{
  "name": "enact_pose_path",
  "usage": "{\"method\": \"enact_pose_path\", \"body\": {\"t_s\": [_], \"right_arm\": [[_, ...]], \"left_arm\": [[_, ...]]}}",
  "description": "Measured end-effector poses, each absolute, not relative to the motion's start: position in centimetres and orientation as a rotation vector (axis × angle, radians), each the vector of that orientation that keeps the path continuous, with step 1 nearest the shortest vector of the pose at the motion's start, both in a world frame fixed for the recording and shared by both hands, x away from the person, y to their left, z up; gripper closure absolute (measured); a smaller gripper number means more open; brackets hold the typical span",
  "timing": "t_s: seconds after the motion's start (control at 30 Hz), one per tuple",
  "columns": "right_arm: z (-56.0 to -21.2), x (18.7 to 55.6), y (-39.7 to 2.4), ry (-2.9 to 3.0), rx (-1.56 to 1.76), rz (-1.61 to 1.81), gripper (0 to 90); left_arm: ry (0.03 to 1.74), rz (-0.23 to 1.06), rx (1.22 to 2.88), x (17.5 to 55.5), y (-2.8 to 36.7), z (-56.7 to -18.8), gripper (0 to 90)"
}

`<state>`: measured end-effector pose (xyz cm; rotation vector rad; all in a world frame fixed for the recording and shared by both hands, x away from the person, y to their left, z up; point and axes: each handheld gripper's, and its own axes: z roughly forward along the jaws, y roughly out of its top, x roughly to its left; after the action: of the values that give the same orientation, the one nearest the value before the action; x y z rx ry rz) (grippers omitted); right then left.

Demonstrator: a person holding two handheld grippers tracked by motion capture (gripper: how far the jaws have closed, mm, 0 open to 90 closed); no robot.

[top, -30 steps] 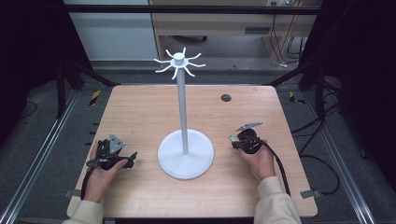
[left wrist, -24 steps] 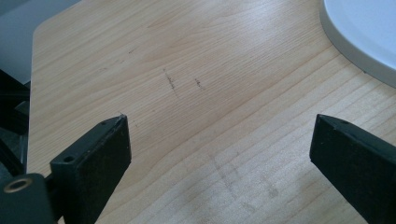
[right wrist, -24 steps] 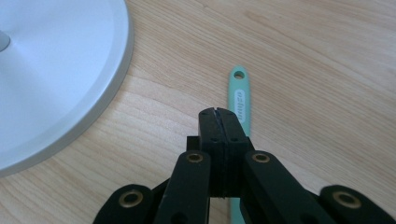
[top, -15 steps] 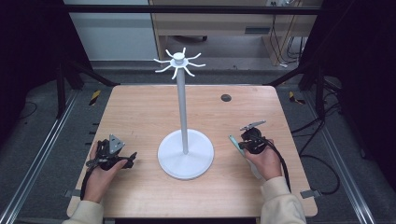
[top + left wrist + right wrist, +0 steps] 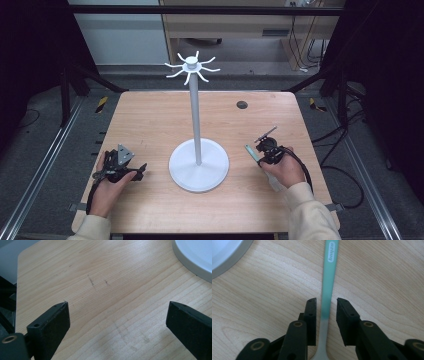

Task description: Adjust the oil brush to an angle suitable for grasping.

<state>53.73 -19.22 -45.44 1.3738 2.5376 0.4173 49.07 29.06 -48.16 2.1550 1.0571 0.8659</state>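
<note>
While our right gripper (image 5: 326,300) had just opened, releasing the toothbrush (image 5: 327,287) at the stand's (image 5: 198,170) three o'clock, our left gripper (image 5: 117,312) gaped empty.

The table (image 5: 150,120) is showing a pale honey wood with fine straight grain lines running across it and a few faint dark scuffs. The stand (image 5: 198,165) in the middle is showing plain white from its round base up through the pole to the curved hooks at the top. The toothbrush (image 5: 327,290) at the right is showing a mint-green handle with small white lettering, fading to a pale grey-white neck toward the near end. The right gripper (image 5: 326,301) is showing matt black jaws with brass-coloured rivets. The left gripper (image 5: 120,167) is showing black too, with a grey plate on top. A small dark round spot (image 5: 242,105) is sitting on the far right of the table. The sleeves (image 5: 310,215) are showing cream.
</note>
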Motion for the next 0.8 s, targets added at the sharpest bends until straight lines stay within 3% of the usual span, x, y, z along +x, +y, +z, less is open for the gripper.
{"method": "enact_pose_path", "body": {"t_s": [0.17,0.8], "right_arm": [[-45.42,53.72,-19.35,2.567,1.394,0.422,65.1],[-46.33,54.20,-19.74,2.633,1.411,0.345,78.5]], "left_arm": [[1.061,0.858,2.163,49.08,28.99,-48.23,4.7],[1.056,0.858,2.165,49.11,28.98,-48.25,4.7]]}}
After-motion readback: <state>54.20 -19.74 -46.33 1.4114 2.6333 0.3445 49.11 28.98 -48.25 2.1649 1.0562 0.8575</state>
